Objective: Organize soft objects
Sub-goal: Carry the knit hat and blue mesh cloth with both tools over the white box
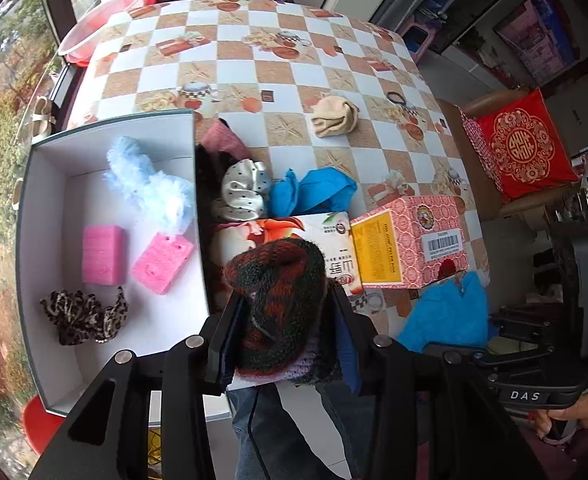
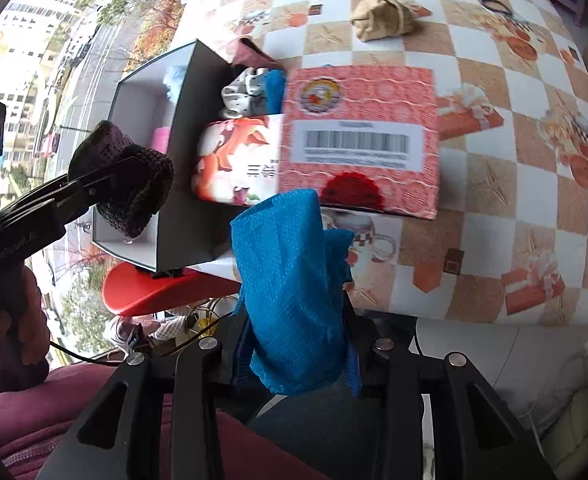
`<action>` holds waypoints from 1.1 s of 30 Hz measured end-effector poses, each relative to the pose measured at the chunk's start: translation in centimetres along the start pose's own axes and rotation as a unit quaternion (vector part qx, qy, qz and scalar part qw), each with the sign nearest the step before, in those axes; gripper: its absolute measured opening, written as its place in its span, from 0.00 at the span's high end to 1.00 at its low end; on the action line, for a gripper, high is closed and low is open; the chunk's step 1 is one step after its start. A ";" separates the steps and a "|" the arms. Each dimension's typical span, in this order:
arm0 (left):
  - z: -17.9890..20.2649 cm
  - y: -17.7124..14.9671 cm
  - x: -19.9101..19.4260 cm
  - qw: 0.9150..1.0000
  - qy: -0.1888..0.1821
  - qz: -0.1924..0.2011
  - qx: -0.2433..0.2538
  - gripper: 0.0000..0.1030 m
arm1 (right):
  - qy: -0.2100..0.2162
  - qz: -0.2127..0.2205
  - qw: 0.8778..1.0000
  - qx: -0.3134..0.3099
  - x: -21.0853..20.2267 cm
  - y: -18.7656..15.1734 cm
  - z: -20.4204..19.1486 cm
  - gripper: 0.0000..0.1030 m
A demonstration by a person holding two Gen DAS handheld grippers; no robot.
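**Both Grippers Loaded Beside the Sorting Box: Drop and Snag Risks**

The left gripper (image 1: 285, 316) was clamped on a dark red-and-green knitted piece (image 1: 281, 292), held above the near edge of the table (image 1: 334, 64), just beside the right wall of the white box (image 1: 45, 240). The right gripper (image 2: 294, 344) was clamped on a blue non-woven cloth (image 2: 289, 280), held off the table's near edge, in front of the pink carton (image 2: 358, 140).

Box contents at this moment:
- a light blue fluffy item (image 1: 145, 180) toward the far wall;
- two pink sponges (image 1: 103, 254) in the middle;
- a leopard-print scrunchie (image 1: 83, 316) near the front.

A spotted scrunchie (image 1: 241, 190), a second blue cloth (image 1: 314, 190) and a beige rolled sock (image 1: 334, 116) lay on the table outside the box.

Probable faults:
1. The knitted piece bulged well beyond the fingers. Released short of the wall, it would likely land on the box rim or on the floral carton (image 1: 314, 240) alongside.
2. The blue cloth hung loose below the right gripper. A low carry could drag it across the pink carton and shift it.
3. Both grippers converging on the box could collide.
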State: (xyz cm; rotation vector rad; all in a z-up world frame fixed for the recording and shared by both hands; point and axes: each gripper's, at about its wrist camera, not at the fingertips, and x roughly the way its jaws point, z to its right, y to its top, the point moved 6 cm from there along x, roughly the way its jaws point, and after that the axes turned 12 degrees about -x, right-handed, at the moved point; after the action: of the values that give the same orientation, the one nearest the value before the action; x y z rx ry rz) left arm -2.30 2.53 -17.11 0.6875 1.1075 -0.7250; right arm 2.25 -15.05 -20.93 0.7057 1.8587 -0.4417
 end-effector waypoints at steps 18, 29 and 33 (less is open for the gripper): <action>-11.2 -0.3 -3.5 0.988 0.025 0.065 -0.141 0.55 | -0.027 -0.003 0.989 -0.148 1.4 8.6 -10.9 0.63; -14.5 -0.5 -2.9 0.982 0.055 0.069 -0.170 0.55 | -0.023 -0.004 0.981 -0.191 2.6 12.9 -16.2 0.63; -15.6 -1.2 -2.8 0.980 0.056 0.066 -0.178 0.55 | -0.023 -0.020 0.978 -0.205 3.6 13.0 -17.2 0.63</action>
State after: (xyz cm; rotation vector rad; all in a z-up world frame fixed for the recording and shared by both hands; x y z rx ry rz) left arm -12.36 14.65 -19.28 0.4941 1.2440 -0.3630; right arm -2.44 5.96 -17.41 0.3748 1.8456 -0.0904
